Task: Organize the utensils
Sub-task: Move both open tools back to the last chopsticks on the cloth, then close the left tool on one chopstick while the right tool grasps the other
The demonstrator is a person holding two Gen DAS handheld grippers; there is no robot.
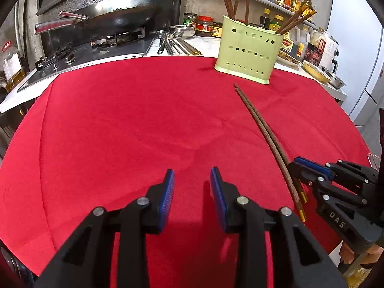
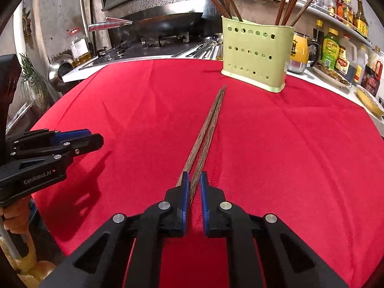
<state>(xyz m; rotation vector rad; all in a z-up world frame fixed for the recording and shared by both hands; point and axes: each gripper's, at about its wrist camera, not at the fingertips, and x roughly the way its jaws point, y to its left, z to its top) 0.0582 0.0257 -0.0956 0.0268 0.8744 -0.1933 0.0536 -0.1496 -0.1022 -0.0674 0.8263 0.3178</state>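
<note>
A pair of dark wooden chopsticks [image 2: 208,129] with gold ends lies on the red cloth [image 2: 288,156], tips pointing toward a pale green perforated utensil holder [image 2: 255,52]. The holder stands at the cloth's far edge with several chopsticks upright in it. My right gripper [image 2: 194,180] has its blue pads closed around the chopsticks near their thick end. In the left wrist view the chopsticks [image 1: 264,129] and holder [image 1: 248,52] sit to the right. My left gripper [image 1: 192,180] is open and empty, low over the cloth, left of the right gripper [image 1: 297,168].
Behind the cloth is a gas stove with a wok [image 1: 115,21]. Metal utensils [image 1: 172,45] and a steel bowl lie on the white counter. Sauce bottles and jars [image 2: 336,52] line the right side and shelf. A yellow dish [image 1: 316,72] sits by the cloth's right edge.
</note>
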